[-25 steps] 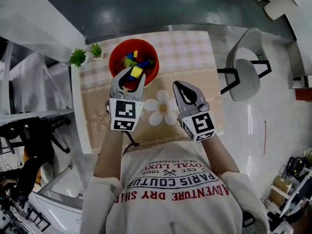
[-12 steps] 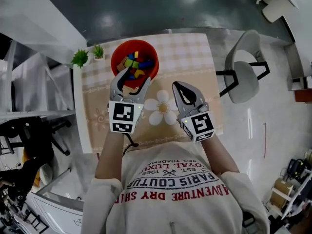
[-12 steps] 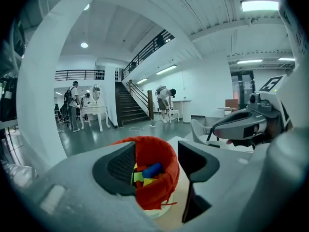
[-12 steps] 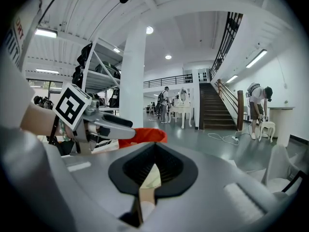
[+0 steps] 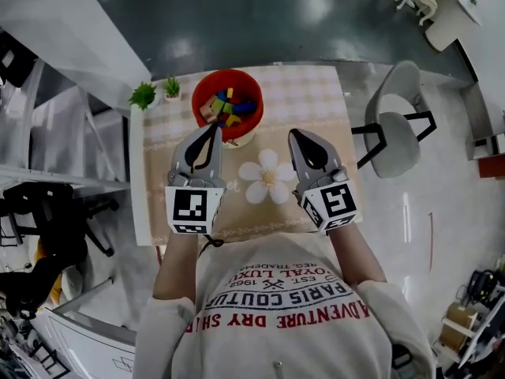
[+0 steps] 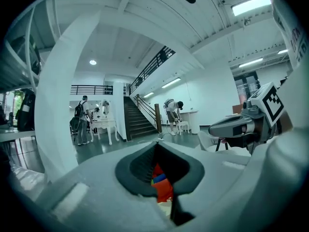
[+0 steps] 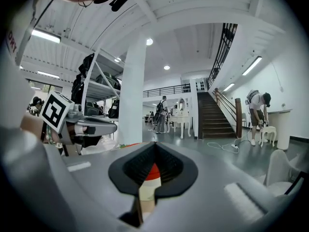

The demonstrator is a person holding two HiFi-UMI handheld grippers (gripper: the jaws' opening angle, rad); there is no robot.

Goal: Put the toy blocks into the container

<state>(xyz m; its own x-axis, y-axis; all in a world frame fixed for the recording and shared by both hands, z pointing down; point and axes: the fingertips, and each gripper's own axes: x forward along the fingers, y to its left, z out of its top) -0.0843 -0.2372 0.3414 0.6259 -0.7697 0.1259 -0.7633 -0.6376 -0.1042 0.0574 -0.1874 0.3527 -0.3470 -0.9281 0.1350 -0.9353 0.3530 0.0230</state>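
Toy blocks (image 5: 227, 105) lie heaped in the red container (image 5: 237, 76); the heap shows no common heading, and single long axes are too small to tell. Container stands upright, mouth up, near the far edge of the surface (image 5: 316, 93), toward its far left corner. Surface: checked cloth along the far edge, beige nearer, with a white flower print (image 5: 267, 176) at mid-width. Two small green plants (image 5: 144, 95) at the far left corner. Left claw (image 5: 214, 129) has just been closing; jaws now together, nothing between them, tips by the container's near rim. Right claw (image 5: 297, 135): jaws together, empty, beside the flower print. Glossy dark floor (image 5: 260, 22) beyond; chair (image 5: 397, 125) off the right edge. Left gripper view shows a hall with a staircase (image 6: 140, 122).
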